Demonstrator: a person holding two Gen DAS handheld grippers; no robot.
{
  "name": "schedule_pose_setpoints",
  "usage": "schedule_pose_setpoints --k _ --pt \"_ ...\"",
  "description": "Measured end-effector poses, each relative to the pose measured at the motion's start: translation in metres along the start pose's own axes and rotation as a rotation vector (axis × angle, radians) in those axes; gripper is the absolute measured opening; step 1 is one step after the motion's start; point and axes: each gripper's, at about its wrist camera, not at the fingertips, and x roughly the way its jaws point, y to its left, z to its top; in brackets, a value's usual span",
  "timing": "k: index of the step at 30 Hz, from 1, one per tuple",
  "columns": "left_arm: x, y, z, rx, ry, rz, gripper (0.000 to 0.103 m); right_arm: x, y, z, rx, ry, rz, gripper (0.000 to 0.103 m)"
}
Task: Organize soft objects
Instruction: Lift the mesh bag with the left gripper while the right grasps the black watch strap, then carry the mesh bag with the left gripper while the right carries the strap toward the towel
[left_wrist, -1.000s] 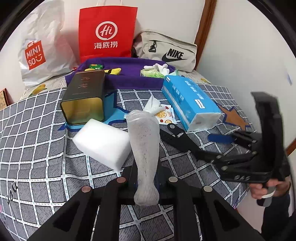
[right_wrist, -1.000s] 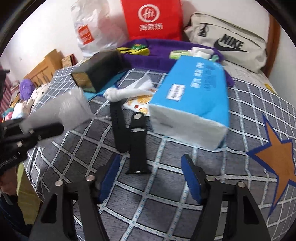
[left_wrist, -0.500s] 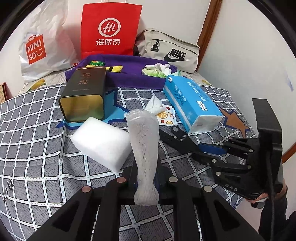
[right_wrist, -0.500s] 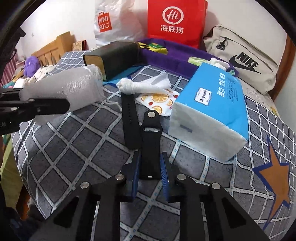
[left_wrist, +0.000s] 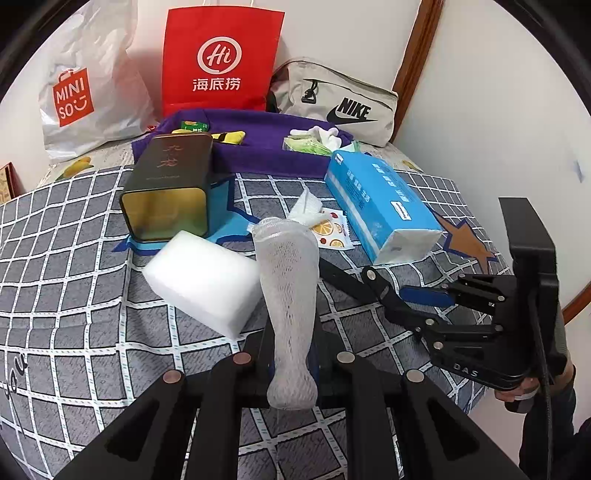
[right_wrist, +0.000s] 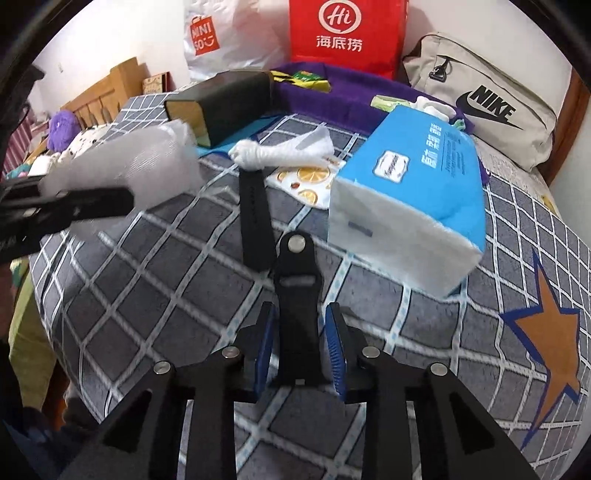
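On the checked bed (left_wrist: 74, 295), the tin (left_wrist: 168, 188) lies at ten o'clock with the foam block (left_wrist: 207, 280) just in front of it. The left claw (left_wrist: 291, 354) pinches a white mesh sleeve (left_wrist: 290, 295), standing upright. At two o'clock sits the tissue pack (left_wrist: 380, 206). The right claw (right_wrist: 299, 343) has just eased apart; the black strap (right_wrist: 297, 314) lies between its blue pads (right_wrist: 334, 343), gaps showing either side.

Right gripper (right_wrist: 299, 343) straddling black strap (right_wrist: 297, 314), jaws just easing apart, blue tissue pack (right_wrist: 417, 192) lying beside it on checked bedspread (right_wrist: 155, 295)
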Motion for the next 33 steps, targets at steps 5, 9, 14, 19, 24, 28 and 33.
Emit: schedule_pose_setpoints --k 5,9,14,19,24,28,33 --pt "-0.001 0.003 0.001 -0.009 -0.001 0.003 0.013 0.001 0.003 -0.001 -0.012 -0.029 -0.003 0.023" --pt "-0.005 0.002 0.003 -0.009 -0.016 -0.015 0.013 -0.006 -0.004 0.000 0.033 -0.025 0.028 0.022" --pt "-0.011 -0.002 0.014 -0.006 -0.034 -0.040 0.013 -0.033 -0.012 0.004 0.071 -0.054 0.038 0.022" --pt "-0.017 0.000 0.025 -0.015 -0.041 -0.048 0.013 -0.052 -0.017 0.009 0.095 -0.077 0.046 0.022" --pt "-0.023 0.003 0.035 -0.023 -0.043 -0.038 0.013 -0.065 -0.013 0.015 0.079 -0.095 0.059 0.022" --pt "-0.025 0.005 0.045 -0.030 -0.045 -0.036 0.013 -0.070 -0.015 0.026 0.079 -0.111 0.062 0.022" --pt "-0.025 0.008 0.060 -0.040 -0.049 -0.038 0.013 -0.074 -0.026 0.043 0.090 -0.130 0.058 0.022"
